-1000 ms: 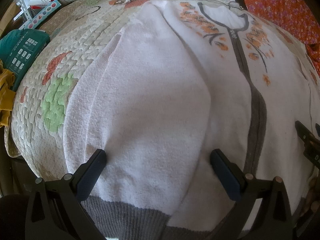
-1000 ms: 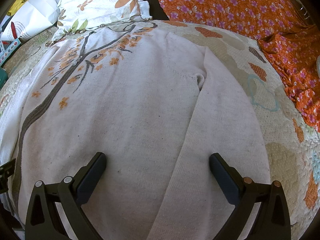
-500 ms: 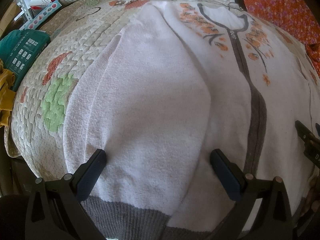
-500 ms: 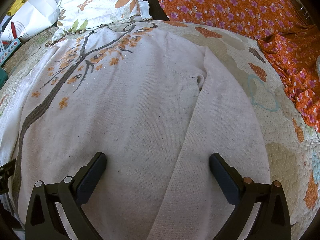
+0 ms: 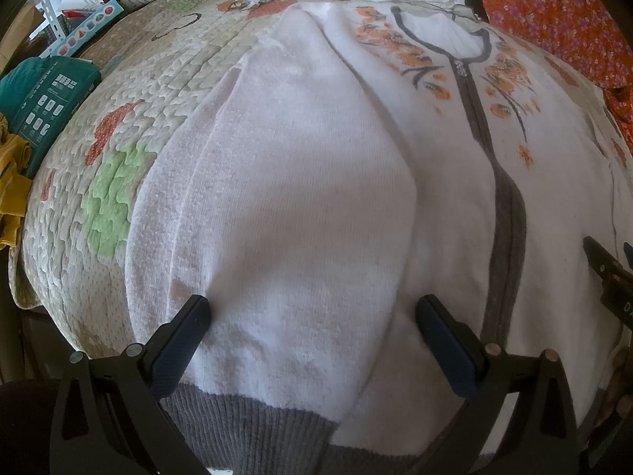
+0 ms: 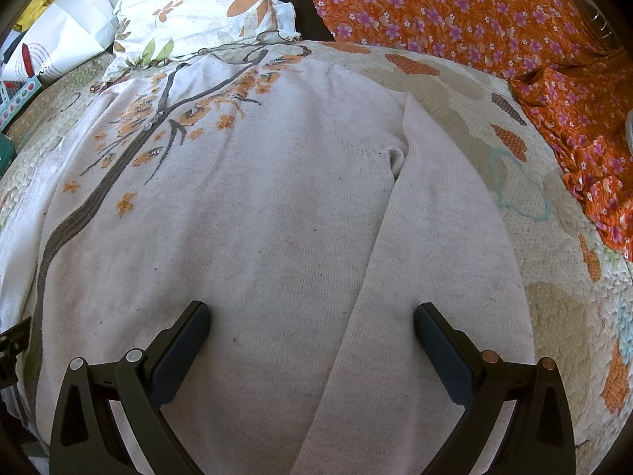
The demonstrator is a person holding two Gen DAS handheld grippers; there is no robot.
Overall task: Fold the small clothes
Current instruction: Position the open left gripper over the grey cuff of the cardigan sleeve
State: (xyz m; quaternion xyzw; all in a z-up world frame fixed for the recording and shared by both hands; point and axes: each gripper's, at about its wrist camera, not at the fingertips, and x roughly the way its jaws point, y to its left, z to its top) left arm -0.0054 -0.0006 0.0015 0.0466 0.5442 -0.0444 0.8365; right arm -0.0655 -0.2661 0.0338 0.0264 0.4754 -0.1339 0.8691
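Comparing with the views a second back, nothing has shifted; both grippers hover as before, so I judge the fold is paused, not begun; the cardigan [image 5: 455, 206] lies flat on the quilt [image 5: 114, 182], front up, sleeves laid along its sides; the left gripper [image 5: 312, 312] stands wide and empty just over the left sleeve [image 5: 300, 182], near the grey cuff [image 5: 245, 423]; the right gripper [image 6: 312, 316] is also wide, holding nothing, straddling the seam where the right sleeve [image 6: 431, 277] meets the body; an orange cloth [image 6: 494, 19] lies beyond.
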